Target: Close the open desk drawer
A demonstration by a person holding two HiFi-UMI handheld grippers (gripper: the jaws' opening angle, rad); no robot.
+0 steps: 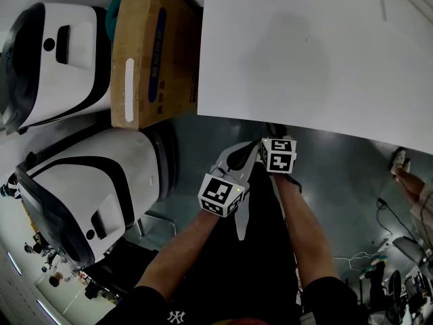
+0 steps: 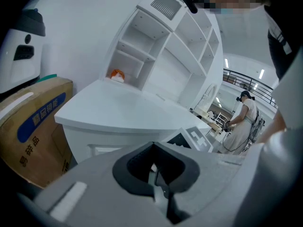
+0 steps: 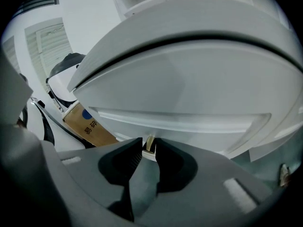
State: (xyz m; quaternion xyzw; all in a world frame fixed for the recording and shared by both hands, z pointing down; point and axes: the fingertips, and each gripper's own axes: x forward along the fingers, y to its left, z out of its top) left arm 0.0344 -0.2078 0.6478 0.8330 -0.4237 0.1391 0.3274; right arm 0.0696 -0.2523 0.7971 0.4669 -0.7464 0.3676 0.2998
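White panelled drawer front [image 3: 189, 89], small brass knob [image 3: 149, 144]

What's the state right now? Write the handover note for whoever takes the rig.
Right gripper: jaws slightly apart, brass knob between their tips; no firm grip shows.
Left gripper: jaws together, empty, held beside the right.
Drawer front: in under the desktop; head view shows nothing jutting out.
Done: drawer looks closed.
Left to do: confirm it is flush, then draw the right gripper off the knob.
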